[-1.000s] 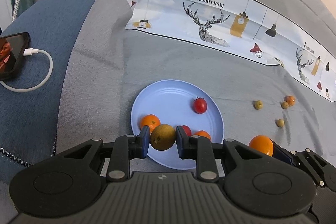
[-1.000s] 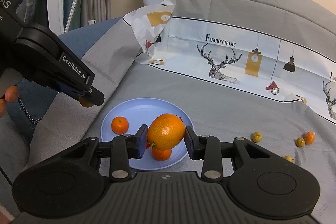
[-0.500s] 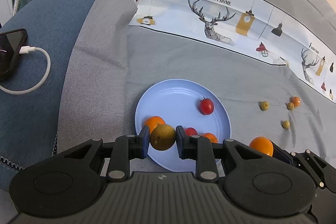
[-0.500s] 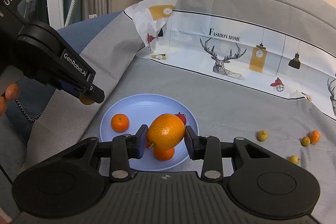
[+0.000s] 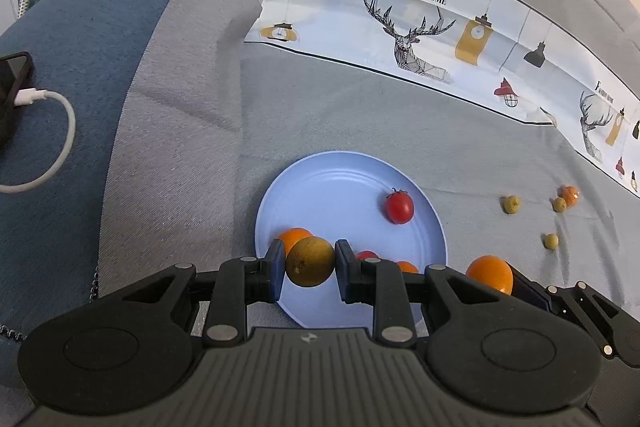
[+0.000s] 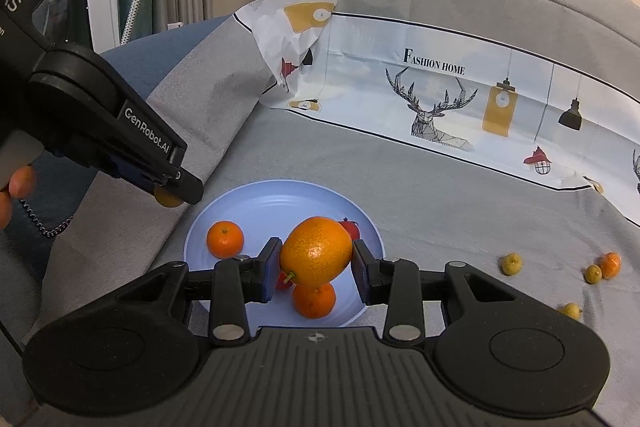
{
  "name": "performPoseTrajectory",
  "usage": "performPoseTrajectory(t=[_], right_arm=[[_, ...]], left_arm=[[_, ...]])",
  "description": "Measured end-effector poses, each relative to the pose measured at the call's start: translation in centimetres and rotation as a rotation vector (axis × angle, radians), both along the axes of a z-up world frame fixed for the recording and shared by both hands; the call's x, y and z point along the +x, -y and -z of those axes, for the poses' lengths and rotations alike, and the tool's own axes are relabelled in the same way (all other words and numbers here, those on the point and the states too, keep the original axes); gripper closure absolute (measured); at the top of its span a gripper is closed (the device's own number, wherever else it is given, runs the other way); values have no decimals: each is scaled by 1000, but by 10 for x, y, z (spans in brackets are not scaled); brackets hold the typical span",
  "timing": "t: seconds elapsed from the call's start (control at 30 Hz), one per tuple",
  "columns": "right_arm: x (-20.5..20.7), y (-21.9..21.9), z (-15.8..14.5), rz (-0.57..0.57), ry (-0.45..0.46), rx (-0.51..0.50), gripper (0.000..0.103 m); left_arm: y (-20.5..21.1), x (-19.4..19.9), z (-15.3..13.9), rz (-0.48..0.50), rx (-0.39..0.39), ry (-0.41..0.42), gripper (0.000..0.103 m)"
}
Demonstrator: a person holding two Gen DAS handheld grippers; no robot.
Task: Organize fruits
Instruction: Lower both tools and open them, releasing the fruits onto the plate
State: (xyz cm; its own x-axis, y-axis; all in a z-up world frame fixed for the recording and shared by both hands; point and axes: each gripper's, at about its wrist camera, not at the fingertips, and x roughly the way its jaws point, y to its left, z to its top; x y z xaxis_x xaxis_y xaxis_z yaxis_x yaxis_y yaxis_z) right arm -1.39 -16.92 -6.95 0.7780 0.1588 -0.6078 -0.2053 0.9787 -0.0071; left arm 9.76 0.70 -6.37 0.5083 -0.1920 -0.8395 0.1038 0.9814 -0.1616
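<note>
Holding: your left gripper [image 5: 310,267] is clenched on a brownish-yellow fruit [image 5: 310,261], over the near left edge of the blue plate [image 5: 332,183].
Right side: your right gripper [image 6: 316,267] grips a large orange fruit [image 6: 316,251] above the plate's near half.
On the plate: a mandarin [image 6: 225,239], a second orange fruit [image 6: 314,301] and a tomato [image 5: 399,207] already lie there; another red piece beside them is mostly hidden.
Left to do: both held fruits are not yet set down, and you have four small fruits [image 5: 512,204] loose on the cloth, well right of the plate. By my reckoning you are about halfway.
Surface: a grey cloth [image 5: 360,119] over a padded seat, with a printed deer sheet [image 5: 420,27] along the back.
Room: a phone [image 5: 12,91] on a white charging cable [image 5: 56,147] lies far left on blue fabric.
</note>
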Motion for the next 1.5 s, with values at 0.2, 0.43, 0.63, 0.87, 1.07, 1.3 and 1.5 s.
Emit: performPoseTrajectory(t=[0.2, 0.43, 0.63, 0.87, 1.07, 1.3, 1.5], right_arm=[[11, -1, 7, -4, -14, 0, 64], [25, -2, 13, -14, -22, -1, 64], [35, -4, 18, -24, -34, -5, 64], [42, -5, 24, -29, -50, -9, 64], [49, -7, 27, -36, -57, -15, 64], [55, -9, 32, -44, -70, -31, 64], [60, -13, 31, -52, -76, -55, 64]], left_arm=[[2, 11, 5, 1, -3, -6, 74], [6, 23, 12, 3, 2, -12, 74], [9, 32, 20, 4, 13, -18, 74], [7, 41, 30, -5, 21, -34, 74], [4, 48, 36, -17, 32, -36, 74], [3, 54, 41, -28, 58, -40, 74], [3, 57, 47, -31, 76, -50, 74]])
